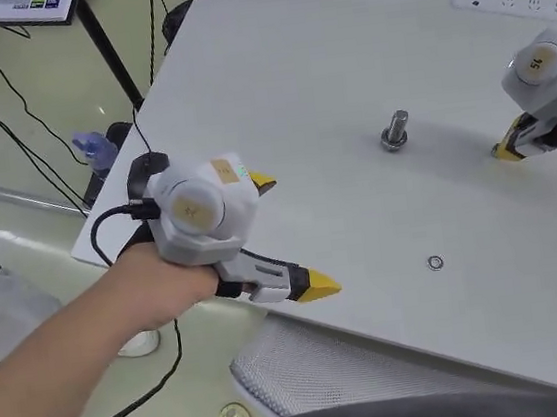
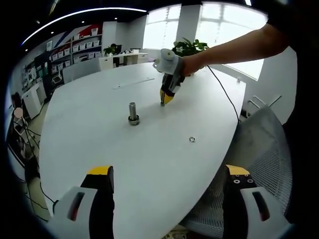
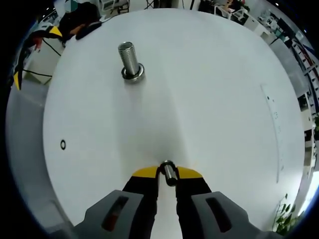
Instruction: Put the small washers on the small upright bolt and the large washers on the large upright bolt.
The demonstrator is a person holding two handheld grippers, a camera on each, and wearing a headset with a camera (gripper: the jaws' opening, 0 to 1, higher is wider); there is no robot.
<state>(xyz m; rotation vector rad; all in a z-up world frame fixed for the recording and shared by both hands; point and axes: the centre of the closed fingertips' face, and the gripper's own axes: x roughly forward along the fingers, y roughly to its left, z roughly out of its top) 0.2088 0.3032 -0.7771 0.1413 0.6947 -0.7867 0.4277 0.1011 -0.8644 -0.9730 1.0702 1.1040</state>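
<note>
**Right gripper pinches small bolt; loose washer lies nearer the open left gripper**

A white table (image 1: 340,40) seen from above. The left gripper (image 1: 289,232) hovers at the near edge, held in a hand, with its yellow-tipped jaws spread wide and nothing between them. The right gripper (image 1: 508,150) is at the far right, tips down on the table. Its jaws are closed on a short metal stud, which I take to be the small bolt (image 3: 168,172), standing end-up.

The large bolt (image 1: 395,130) stands upright near the middle of the table, between the two grippers and well apart from both. A ring sits around its foot. I cannot tell whether that is a washer or the bolt's own head.

One small washer (image 1: 435,263) lies flat on the bare table. In the left gripper view it sits ahead of the jaws and a little right of centre, closer than the large bolt. The left gripper is the nearer one and the free one, so picking it up likely falls to that side. The washer's hole faces up, so the jaws would have to come down over its thin rim.

The right gripper view alone shows the stud in the pinch. The left gripper view shows that gripper from outside, tips pointing down at the table. The head view gives the layout but hides the stud.
</note>
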